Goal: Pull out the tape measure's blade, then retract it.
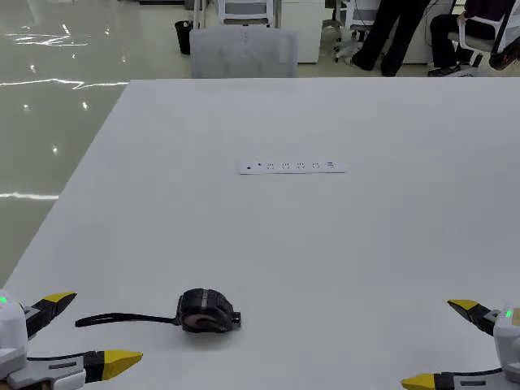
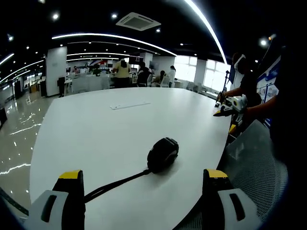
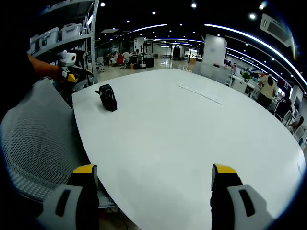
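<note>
The left gripper [image 1: 101,327], jaws spread and empty, was held just beside the tape measure [image 1: 205,311]; the right gripper [image 1: 432,343], equally wide and empty, well apart from it. The tape measure lay on the white table [image 1: 325,244], its black strap [image 1: 122,319] trailing toward the left gripper.

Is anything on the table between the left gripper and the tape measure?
Nothing visible does. Bare table separates the open left gripper from the tape measure; only the measure's own strap trails toward the gripper.
</note>
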`<action>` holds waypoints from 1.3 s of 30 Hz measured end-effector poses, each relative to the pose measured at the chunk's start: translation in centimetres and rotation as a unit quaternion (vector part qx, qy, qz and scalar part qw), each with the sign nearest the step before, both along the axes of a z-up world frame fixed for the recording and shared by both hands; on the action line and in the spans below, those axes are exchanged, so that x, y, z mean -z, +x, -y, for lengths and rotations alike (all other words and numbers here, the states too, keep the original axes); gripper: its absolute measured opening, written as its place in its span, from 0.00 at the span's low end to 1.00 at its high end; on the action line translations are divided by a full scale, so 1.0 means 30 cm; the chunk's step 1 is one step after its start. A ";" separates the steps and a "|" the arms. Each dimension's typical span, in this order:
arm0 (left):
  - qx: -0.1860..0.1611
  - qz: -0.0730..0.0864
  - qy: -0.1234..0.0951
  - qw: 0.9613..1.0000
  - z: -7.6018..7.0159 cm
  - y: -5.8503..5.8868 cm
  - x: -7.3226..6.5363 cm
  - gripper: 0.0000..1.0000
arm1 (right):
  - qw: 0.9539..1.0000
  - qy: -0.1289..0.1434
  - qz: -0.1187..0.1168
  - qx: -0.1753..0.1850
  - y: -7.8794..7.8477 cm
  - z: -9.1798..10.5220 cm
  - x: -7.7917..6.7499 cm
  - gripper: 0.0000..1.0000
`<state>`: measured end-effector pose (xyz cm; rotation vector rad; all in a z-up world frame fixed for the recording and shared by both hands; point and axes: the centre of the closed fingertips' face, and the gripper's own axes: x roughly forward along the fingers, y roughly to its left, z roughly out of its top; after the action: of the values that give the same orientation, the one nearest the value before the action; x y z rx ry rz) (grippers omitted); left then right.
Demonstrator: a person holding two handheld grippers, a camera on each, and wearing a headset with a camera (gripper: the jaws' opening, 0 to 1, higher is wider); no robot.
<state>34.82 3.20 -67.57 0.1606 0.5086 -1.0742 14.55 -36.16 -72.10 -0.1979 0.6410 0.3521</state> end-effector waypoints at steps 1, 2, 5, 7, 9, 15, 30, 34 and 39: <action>0.000 -0.002 -0.003 1.000 0.003 0.000 -0.002 1.00 | 1.000 -0.002 -0.001 -0.001 -0.001 0.000 0.002 1.00; 0.000 -0.004 -0.004 1.000 0.005 0.002 -0.003 1.00 | 1.000 -0.003 -0.005 -0.001 -0.004 0.001 0.005 1.00; 0.004 -0.001 -0.002 1.000 0.014 0.000 -0.002 1.00 | 1.000 0.001 -0.005 0.003 -0.006 0.007 0.003 1.00; 0.012 -0.004 0.003 1.000 0.015 -0.013 0.008 1.00 | 1.000 -0.001 -0.007 0.004 -0.008 0.012 0.006 1.00; 0.015 -0.003 0.007 1.000 0.011 -0.017 0.015 1.00 | 1.000 -0.001 -0.009 0.005 -0.011 0.014 0.007 1.00; 0.008 -0.009 0.006 1.000 -0.009 -0.016 0.018 1.00 | 1.000 -0.002 -0.008 0.006 -0.011 0.013 0.005 1.00; 0.012 -0.009 0.008 1.000 -0.013 -0.017 0.020 1.00 | 1.000 0.005 -0.010 0.011 -0.027 -0.003 0.005 1.00; 0.014 -0.008 0.009 1.000 -0.011 -0.019 0.019 1.00 | 1.000 0.004 -0.006 0.009 -0.031 -0.009 0.009 1.00; 0.015 -0.006 0.009 1.000 -0.012 -0.015 0.019 1.00 | 1.000 0.003 -0.011 0.005 -0.033 -0.014 0.013 1.00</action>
<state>34.36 3.56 -68.13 0.1770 0.5285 -1.1005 13.55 -35.74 -72.50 -0.1856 0.6628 0.3473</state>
